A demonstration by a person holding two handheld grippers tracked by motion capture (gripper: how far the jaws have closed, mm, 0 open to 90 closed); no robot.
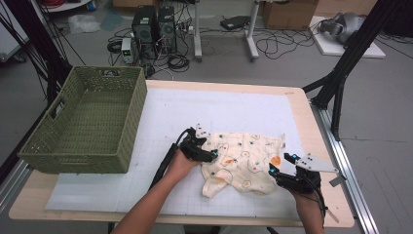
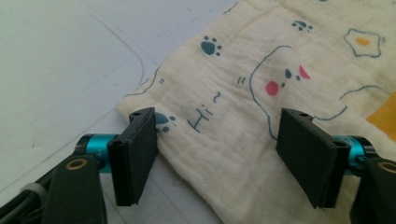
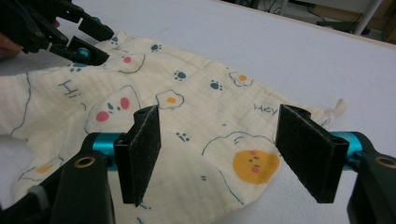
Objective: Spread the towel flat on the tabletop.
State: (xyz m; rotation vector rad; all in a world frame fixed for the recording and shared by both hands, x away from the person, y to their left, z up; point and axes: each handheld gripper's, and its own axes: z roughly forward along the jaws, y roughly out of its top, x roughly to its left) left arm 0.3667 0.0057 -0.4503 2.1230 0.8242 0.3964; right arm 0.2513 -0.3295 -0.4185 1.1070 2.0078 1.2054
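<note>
the left gripper [image 2: 217, 156] stands wide over the near-left edge of the cream printed cloth [image 1: 243, 161], its pads not yet pressing it. the right gripper [image 3: 219, 156] gapes at the cloth's right edge, gripping nothing. the cloth lies rumpled on the white mat [image 1: 160, 122], apart from the empty green basket [image 1: 85, 122]; by my reading nothing is picked up, so all the handling remains.

Light wooden table [image 1: 319, 146], centre of the high view. White gridded mat [image 1: 195, 109] covers most of its top. Green woven basket [image 1: 90, 122] sits at the left, overlapping the mat's left edge. Cream printed cloth [image 1: 243, 161] lies rumpled on the mat, lower right of centre.
</note>
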